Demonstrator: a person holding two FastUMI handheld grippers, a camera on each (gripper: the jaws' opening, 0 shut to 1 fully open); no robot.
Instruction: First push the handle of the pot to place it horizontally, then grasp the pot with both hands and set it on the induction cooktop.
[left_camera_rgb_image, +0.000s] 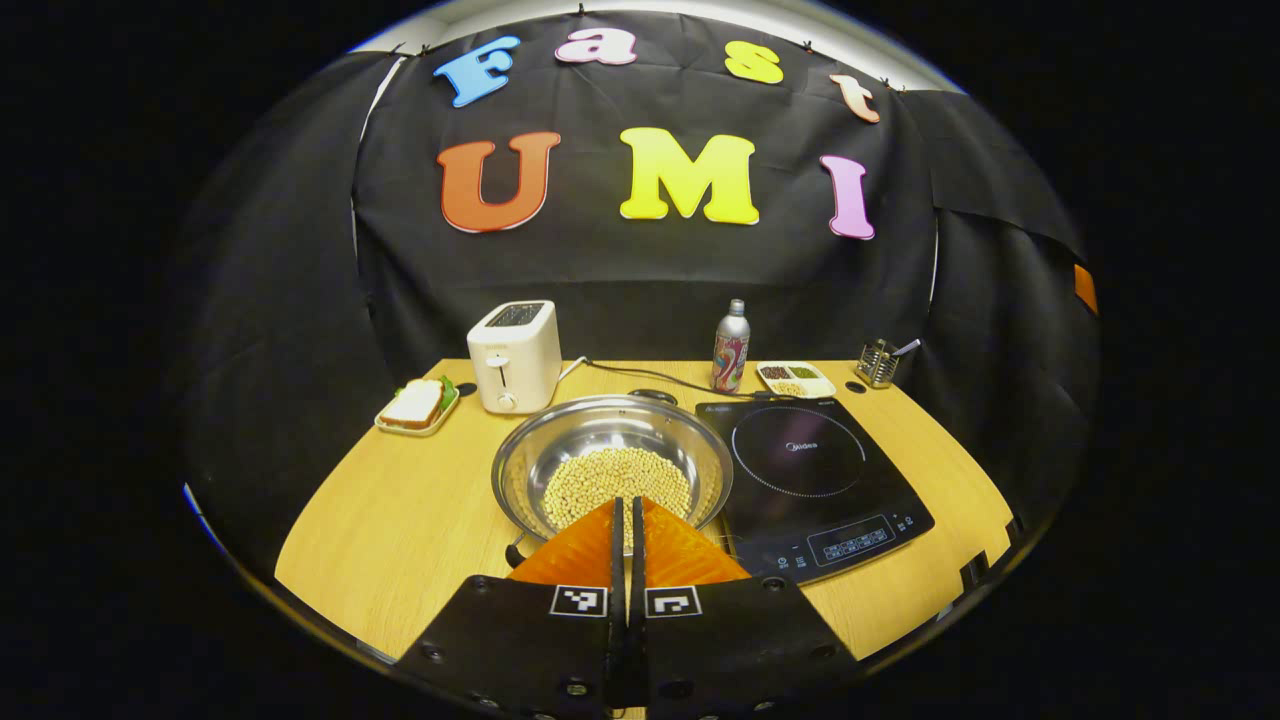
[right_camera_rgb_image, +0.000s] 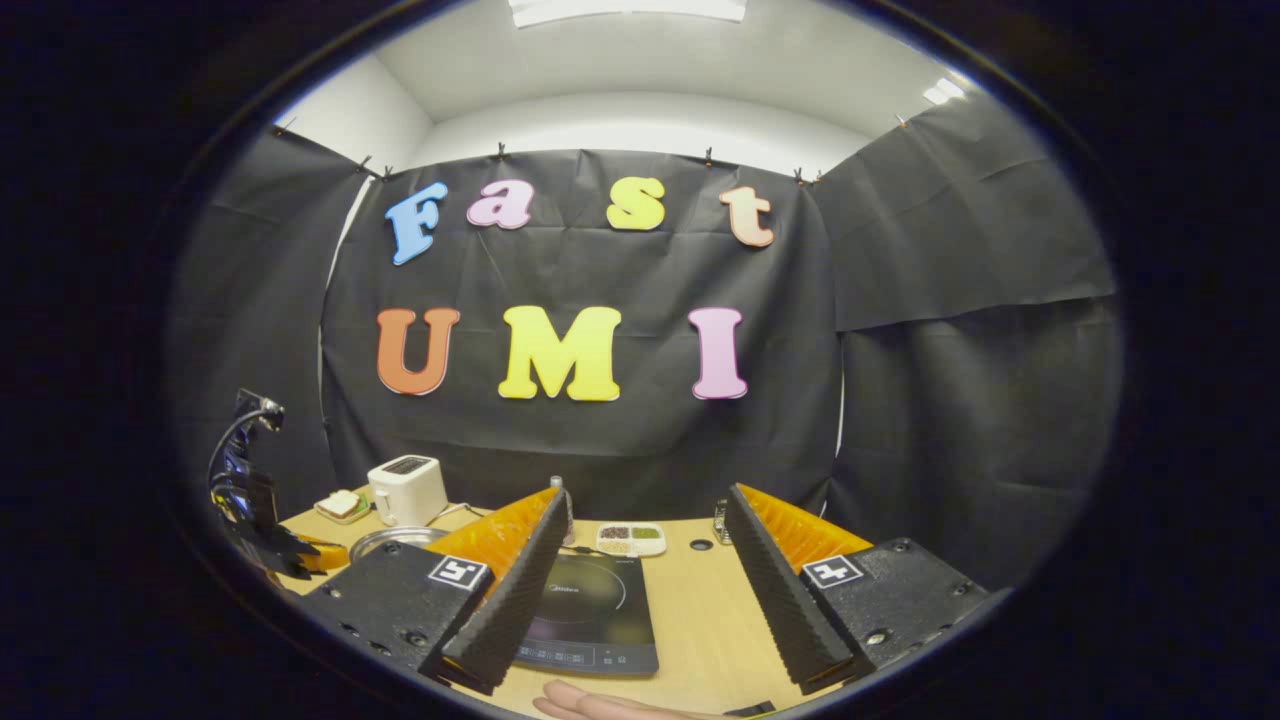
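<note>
L gripper fingers pressed together over pot (beans inside), beside cooktop. R gripper spread wide above table.

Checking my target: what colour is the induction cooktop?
Black induction cooktop, clearest in the left gripper view.

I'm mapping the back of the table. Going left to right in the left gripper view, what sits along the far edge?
Sandwich on its tray → white toaster → metal bottle → divided dish of condiments → metal utensil holder.
</note>
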